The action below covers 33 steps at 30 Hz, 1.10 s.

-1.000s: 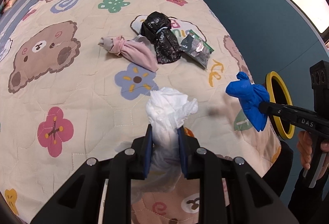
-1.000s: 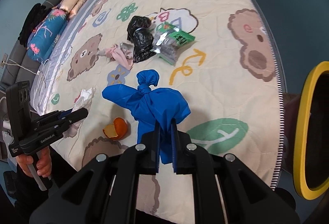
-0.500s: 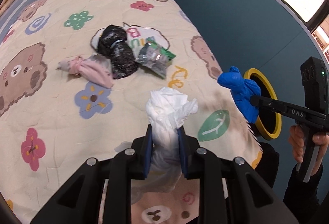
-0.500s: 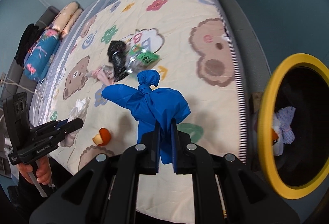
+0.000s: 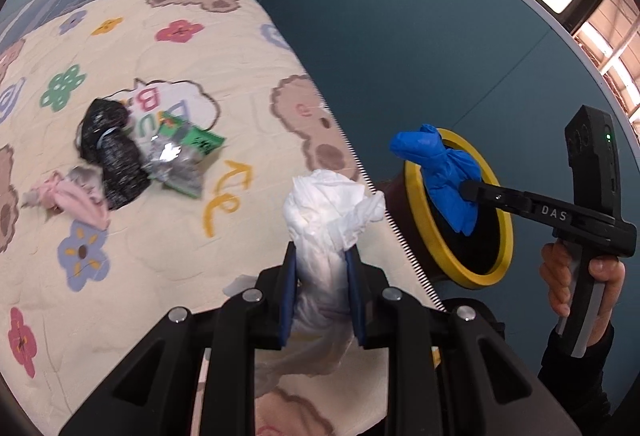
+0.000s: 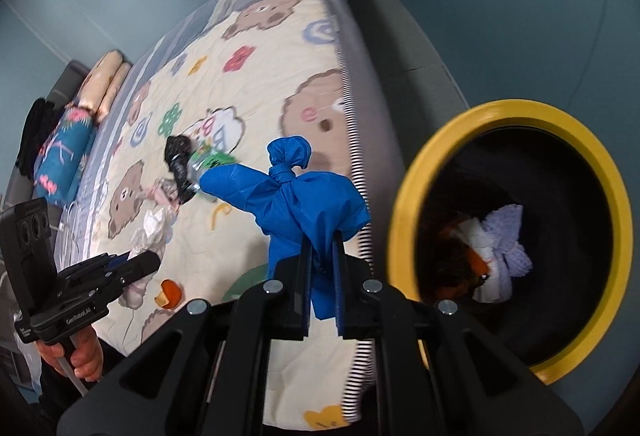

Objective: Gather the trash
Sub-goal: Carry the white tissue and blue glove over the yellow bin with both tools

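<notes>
Right hand-held gripper (image 6: 320, 292) pinches knotted blue bag (image 6: 304, 196) near yellow-rimmed bin (image 6: 404, 236) mouth beside the bed (image 6: 348, 48) edge, likely for dropping, while left hand-held gripper (image 5: 322, 292) clamps white bag (image 5: 328, 212) above the bed, waiting.

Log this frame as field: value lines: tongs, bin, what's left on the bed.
left tongs: shut on white bag
right tongs: shut on blue bag, at the bin mouth
bin: yellow rim, beside the bed, trash already inside
left on bed: black bag, snack wrapper, pink bundle, orange peel
</notes>
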Available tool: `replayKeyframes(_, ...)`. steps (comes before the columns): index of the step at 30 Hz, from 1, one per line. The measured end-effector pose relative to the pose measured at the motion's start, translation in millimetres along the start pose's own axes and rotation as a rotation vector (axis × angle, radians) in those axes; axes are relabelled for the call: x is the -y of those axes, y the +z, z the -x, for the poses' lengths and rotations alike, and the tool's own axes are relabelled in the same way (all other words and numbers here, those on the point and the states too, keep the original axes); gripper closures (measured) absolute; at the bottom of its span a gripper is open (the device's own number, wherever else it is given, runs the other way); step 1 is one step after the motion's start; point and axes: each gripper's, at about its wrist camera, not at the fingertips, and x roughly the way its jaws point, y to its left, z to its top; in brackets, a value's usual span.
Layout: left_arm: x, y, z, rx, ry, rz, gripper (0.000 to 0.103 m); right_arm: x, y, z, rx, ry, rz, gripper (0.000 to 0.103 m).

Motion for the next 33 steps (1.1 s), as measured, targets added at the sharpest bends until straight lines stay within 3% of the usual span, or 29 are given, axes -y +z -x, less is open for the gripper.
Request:
replayKeyframes(14,72,31,-47,-0.027,-0.106,-0.045,0.082,75,9,29,0.059,-0.053,-0.112,0.094)
replayKeyframes(33,164,57,-112,-0.071,-0.187,-0.118,0.081,156,10,53,0.097,-0.089,-0.238,0.094)
